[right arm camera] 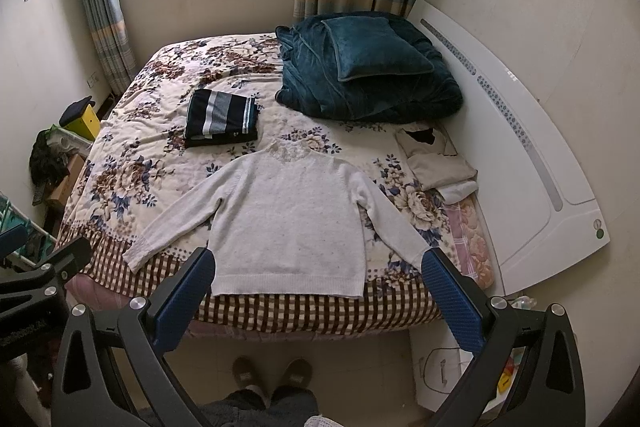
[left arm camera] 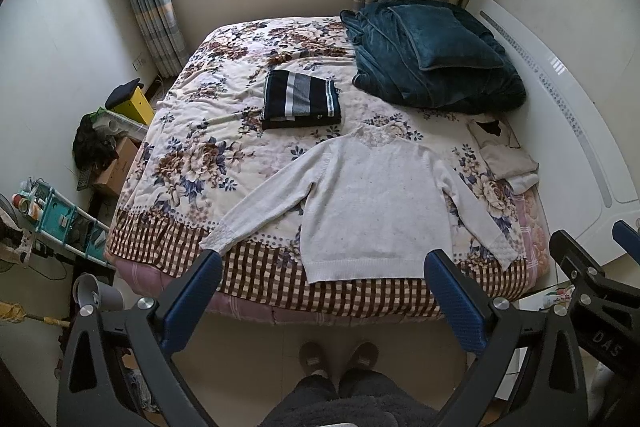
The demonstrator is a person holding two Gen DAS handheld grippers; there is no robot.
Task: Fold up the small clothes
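A cream knit sweater (left arm camera: 372, 203) lies flat and spread out on the floral bed cover (left arm camera: 208, 115), sleeves stretched to both sides, hem at the near edge of the bed. It also shows in the right wrist view (right arm camera: 288, 223). My left gripper (left arm camera: 324, 263) is open and empty, held above the floor just short of the hem. My right gripper (right arm camera: 320, 261) is open and empty, also just short of the hem, with its body at the right edge of the left wrist view (left arm camera: 592, 275).
A folded dark striped garment (left arm camera: 302, 99) lies behind the sweater. A teal blanket and pillow (left arm camera: 432, 55) are piled at the far right. Small beige clothes (left arm camera: 504, 151) lie by the white headboard (left arm camera: 560, 107). Shelves and boxes (left arm camera: 80, 211) crowd the floor at left.
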